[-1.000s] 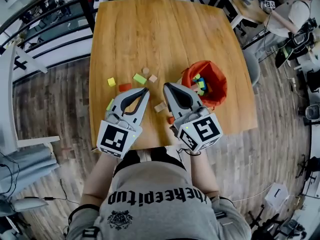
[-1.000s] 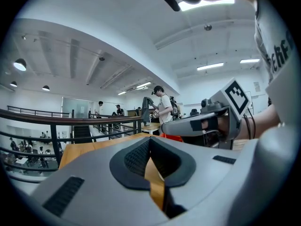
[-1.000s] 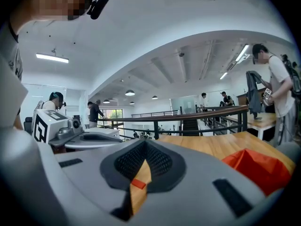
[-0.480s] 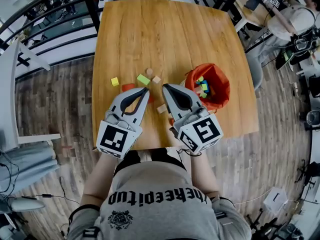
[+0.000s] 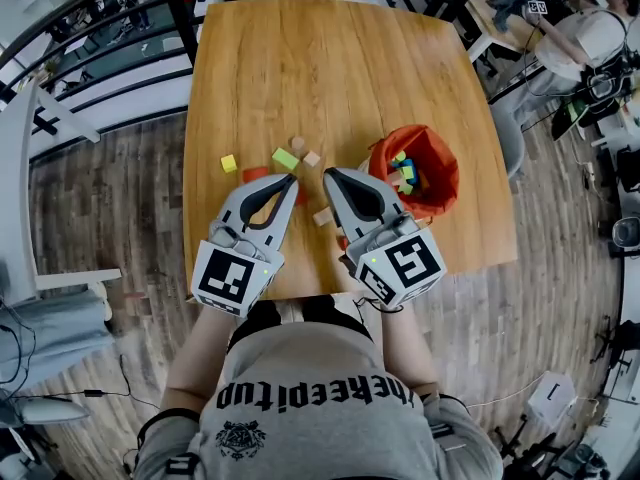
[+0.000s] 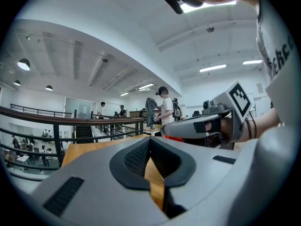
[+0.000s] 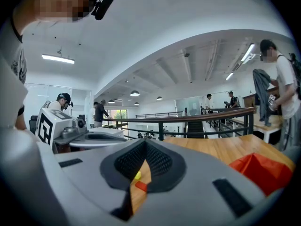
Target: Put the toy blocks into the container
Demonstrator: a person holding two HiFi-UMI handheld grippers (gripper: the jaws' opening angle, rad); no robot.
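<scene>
Hardly anything has moved over the last second. Both grippers sit where they were above the near edge of the counter (image 5: 330, 58), and no block has changed place, so the task has not advanced in that time. The left gripper (image 5: 293, 178) and right gripper (image 5: 328, 172) point away from the person, each with its jaws pressed together on nothing: two grippers, both empty. One would have to open before any pickup.

Between them lies one pale block (image 5: 322, 216), and an orange block (image 5: 342, 240) peeks out just beside the right gripper. Ahead of the tips are a red block (image 5: 252, 174), a yellow block (image 5: 229, 163), a green block (image 5: 285, 158) and two more pale ones (image 5: 298, 143) (image 5: 313, 158). That makes seven loose blocks I can count, with perhaps more hidden under the grippers.

One orange container (image 5: 440, 158) stands to the right. It already holds several blocks, too bunched to count.
</scene>
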